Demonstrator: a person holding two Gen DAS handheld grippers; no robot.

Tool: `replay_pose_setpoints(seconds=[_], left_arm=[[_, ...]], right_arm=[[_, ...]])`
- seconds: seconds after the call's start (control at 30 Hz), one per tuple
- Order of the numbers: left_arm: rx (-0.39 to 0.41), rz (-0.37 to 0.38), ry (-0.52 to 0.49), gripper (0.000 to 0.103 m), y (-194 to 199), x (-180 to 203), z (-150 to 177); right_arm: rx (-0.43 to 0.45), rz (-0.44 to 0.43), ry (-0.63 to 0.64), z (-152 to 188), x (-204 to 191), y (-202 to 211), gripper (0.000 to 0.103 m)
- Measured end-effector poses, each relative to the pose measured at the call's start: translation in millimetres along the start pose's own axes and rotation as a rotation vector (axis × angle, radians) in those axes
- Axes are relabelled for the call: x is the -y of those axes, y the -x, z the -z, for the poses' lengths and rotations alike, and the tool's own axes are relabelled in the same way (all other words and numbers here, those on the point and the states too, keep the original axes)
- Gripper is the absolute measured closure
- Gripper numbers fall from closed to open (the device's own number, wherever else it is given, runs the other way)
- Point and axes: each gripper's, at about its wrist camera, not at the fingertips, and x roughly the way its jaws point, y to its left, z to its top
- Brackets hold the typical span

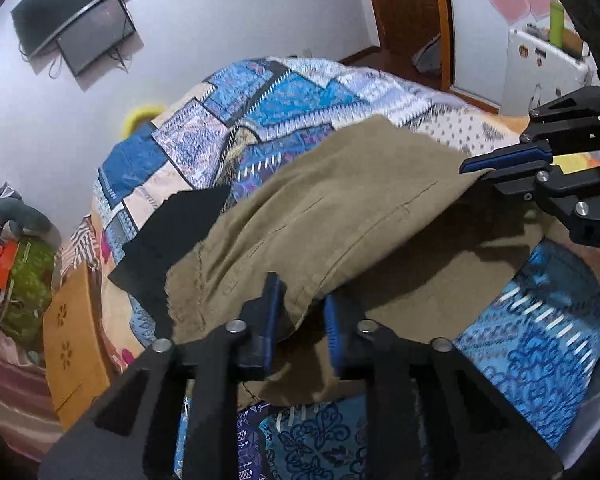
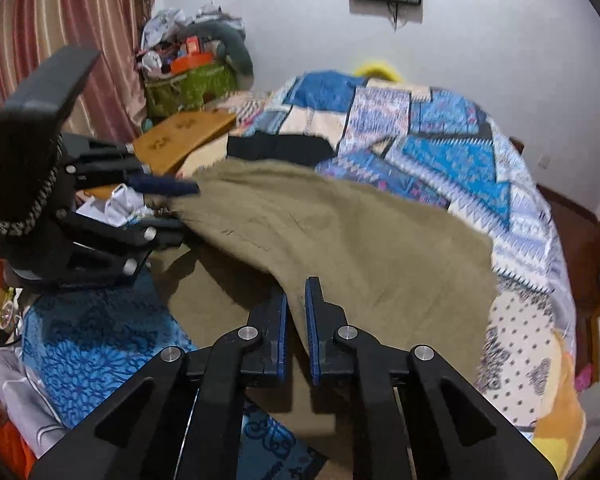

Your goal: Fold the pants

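Khaki pants lie spread over the patchwork quilt on the bed, with their near edge lifted off a lower layer of the same cloth. My left gripper is shut on one corner of that lifted edge; it also shows in the right wrist view. My right gripper is shut on the other corner, and it shows in the left wrist view. The pants also fill the right wrist view. The lifted fold hangs between the two grippers above the bed.
A black garment lies on the quilt beyond the pants. A wooden box and a pile of clutter stand by the striped curtain. A monitor hangs on the wall. A white cabinet stands at the far side.
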Motion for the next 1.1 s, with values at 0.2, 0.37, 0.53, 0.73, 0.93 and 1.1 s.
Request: replay_pose_setpoints(seconds=[0.2,0.37,0.53,0.73,0.93,1.1], left_arm=[[0.022,0.100,0.022,0.090,18,-2,1],[-0.014,0.119,0.017,0.089,13,6,13],[-0.090,0.147,0.054,0.075,-1,9,30],[-0.090,0.201,0.145,0.050,12,-6,39],[-0.018,0.175,0.246,0.046,32,-37,26],[-0.010,0.095,0.337,0.040,19,-65,18]], right_arm=[[0.034,0.002,-0.009,-3,-2,23,0.096],[0.009,0.008,0.000,10,-10,19,0.097],[-0.062,-0.034,-0.059,28,-8,6,0.092],[-0.020,-0.096,-0.161,25,-4,23,0.075],[0.040,-0.125,-0.213,5,0,23,0.068],[-0.009,-0.132,-0.229,-3,2,-7,0.067]])
